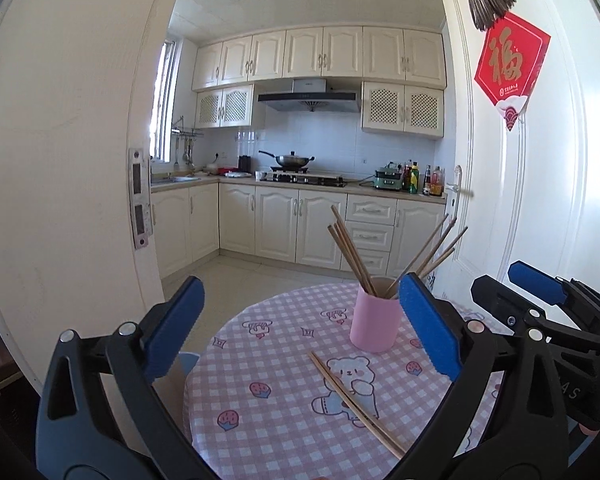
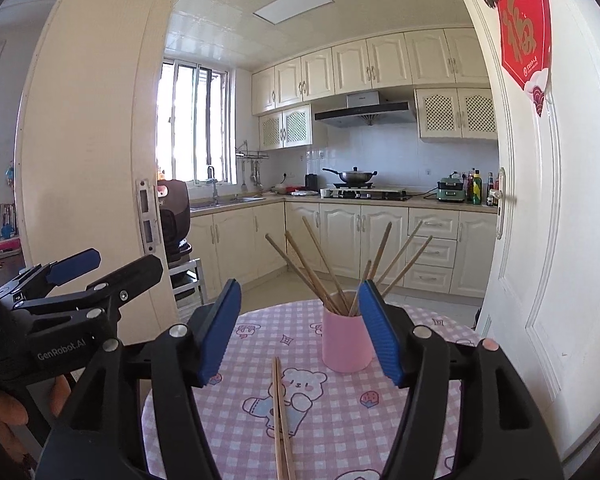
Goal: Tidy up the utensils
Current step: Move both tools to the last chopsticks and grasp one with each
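A pink cup point(image 1: 374, 314) point(image 2: 346, 342) stands upright on the round table with its pink checked cloth point(image 1: 268, 420) point(image 2: 340, 424). Several wooden chopsticks point(image 1: 350, 252) point(image 2: 320, 264) lean out of the cup. A loose pair of chopsticks point(image 1: 354, 404) point(image 2: 282, 420) lies flat on the cloth in front of the cup. My left gripper point(image 1: 300, 320) hangs open above the near side of the table, nothing between its blue pads. My right gripper point(image 2: 300, 328) is open too, above the loose pair, empty. Each gripper shows at the edge of the other's view.
A white door point(image 1: 540, 200) point(image 2: 540, 240) stands open just right of the table, and a door frame point(image 1: 140, 200) rises on the left. Beyond the table lies a kitchen with cabinets, a stove with a wok point(image 1: 290, 159) and bottles on the counter.
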{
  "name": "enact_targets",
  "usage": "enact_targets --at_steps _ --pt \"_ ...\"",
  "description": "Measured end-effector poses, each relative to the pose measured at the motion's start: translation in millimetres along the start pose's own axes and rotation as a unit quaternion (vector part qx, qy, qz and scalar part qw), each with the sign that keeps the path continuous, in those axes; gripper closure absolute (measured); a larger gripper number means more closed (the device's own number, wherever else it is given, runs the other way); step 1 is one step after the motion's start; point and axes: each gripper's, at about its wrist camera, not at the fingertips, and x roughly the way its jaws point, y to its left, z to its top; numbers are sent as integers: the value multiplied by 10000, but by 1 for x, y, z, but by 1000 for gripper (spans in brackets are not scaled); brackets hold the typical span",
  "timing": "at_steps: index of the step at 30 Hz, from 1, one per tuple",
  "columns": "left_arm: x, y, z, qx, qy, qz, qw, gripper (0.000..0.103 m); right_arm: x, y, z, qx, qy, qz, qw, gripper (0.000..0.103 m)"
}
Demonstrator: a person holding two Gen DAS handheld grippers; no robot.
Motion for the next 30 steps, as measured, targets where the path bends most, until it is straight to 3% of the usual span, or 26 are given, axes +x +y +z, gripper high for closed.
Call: enact_targets --at_steps 3,7,10,14,24,26,30 --pt "19 8 -14 -99 482 -22 9988 7 17 3 -19 -165 375 -147 9991 42" --pt "45 17 -36 -140 1174 186 9928 7 58 5 -53 -488 1310 -382 9894 38" --pt "56 25 -51 -245 1443 198 9890 7 85 4 -82 -523 2048 -375 9767 38" --pt "69 33 -67 -363 1717 216 9843 7 111 0 -106 -312 2666 -205 9631 38" --pt "93 34 -83 -476 2049 143 9775 7 132 2 -121 -405 3179 -243 9469 37" --pt "97 33 -86 -439 2101 127 9766 7 136 3 -122 -428 3265 -168 9441 32" --pt "103 31 -92 -430 2219 94 9741 7 138 9 -123 -438 3366 130 9405 32"
